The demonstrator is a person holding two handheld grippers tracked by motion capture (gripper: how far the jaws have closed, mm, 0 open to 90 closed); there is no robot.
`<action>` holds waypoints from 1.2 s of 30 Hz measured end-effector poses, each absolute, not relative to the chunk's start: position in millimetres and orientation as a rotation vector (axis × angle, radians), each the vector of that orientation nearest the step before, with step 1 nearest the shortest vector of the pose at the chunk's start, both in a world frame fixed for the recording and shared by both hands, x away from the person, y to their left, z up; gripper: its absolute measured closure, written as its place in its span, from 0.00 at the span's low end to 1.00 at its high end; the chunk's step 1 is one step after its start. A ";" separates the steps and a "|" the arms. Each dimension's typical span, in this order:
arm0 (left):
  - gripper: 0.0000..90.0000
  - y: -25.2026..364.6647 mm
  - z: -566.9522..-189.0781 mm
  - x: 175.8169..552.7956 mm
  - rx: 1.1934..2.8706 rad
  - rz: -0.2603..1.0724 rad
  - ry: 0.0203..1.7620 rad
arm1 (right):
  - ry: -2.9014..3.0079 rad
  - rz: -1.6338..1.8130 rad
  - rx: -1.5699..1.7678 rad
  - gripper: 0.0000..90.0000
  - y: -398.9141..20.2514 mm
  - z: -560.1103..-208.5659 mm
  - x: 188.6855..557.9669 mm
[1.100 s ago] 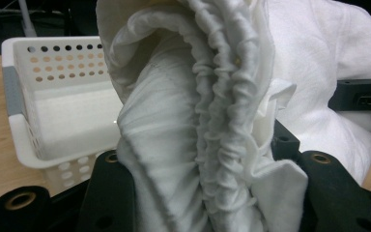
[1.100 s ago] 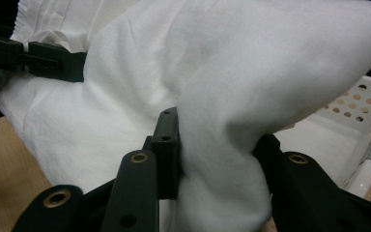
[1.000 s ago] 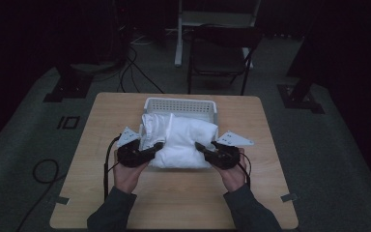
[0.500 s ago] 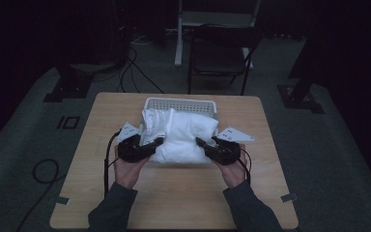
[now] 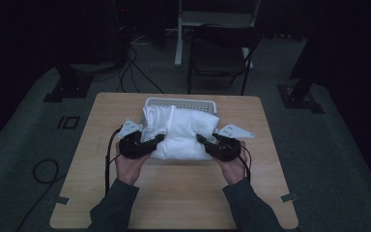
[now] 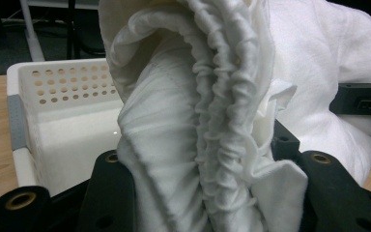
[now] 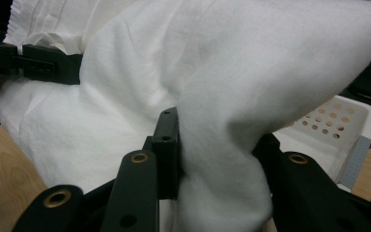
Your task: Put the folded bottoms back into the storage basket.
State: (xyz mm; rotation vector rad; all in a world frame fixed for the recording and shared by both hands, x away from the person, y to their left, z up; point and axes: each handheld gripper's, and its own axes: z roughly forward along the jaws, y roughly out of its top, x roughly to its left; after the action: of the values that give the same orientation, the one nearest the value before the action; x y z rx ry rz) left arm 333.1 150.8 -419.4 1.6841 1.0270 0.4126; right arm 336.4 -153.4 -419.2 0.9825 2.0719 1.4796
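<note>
A bundle of white cloth (image 5: 182, 131) with a gathered, ruffled edge (image 6: 217, 121) is held up between both grippers, just in front of a white perforated basket (image 5: 178, 102). My left gripper (image 5: 158, 140) is shut on the cloth's left side, its jaws clamping the gathered folds. At the cloth's right side my right gripper (image 5: 200, 140) is shut on a thick fold (image 7: 222, 159). The left gripper view shows the basket wall (image 6: 53, 87) behind the cloth. In the right gripper view the other gripper (image 7: 34, 63) appears at upper left and the basket (image 7: 333, 125) at right.
The wooden table (image 5: 174, 198) has bare room in front of the hands. A dark chair (image 5: 220, 53) and a white stand (image 5: 183, 29) are beyond the far edge. Cables (image 5: 43, 174) lie on the floor at left.
Both hands have drawn the cloth bundle slightly toward the near edge and away from the basket, whose far rim shows more. The grips are unchanged.
</note>
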 end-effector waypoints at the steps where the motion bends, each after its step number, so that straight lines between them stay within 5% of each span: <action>1: 0.58 150.5 -419.1 333.5 1.683 0.414 1.028 | 2.070 1.480 0.984 0.73 -153.3 -419.1 337.0; 36: 0.59 142.0 -404.8 362.0 1.667 0.452 1.046 | 2.013 1.464 1.037 0.73 -153.2 -408.0 364.8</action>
State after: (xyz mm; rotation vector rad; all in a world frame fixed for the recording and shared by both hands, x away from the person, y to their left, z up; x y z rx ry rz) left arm 362.0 142.0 -404.8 1.6669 1.0464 0.4521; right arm 364.8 -153.2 -408.0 1.0370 2.0128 1.4639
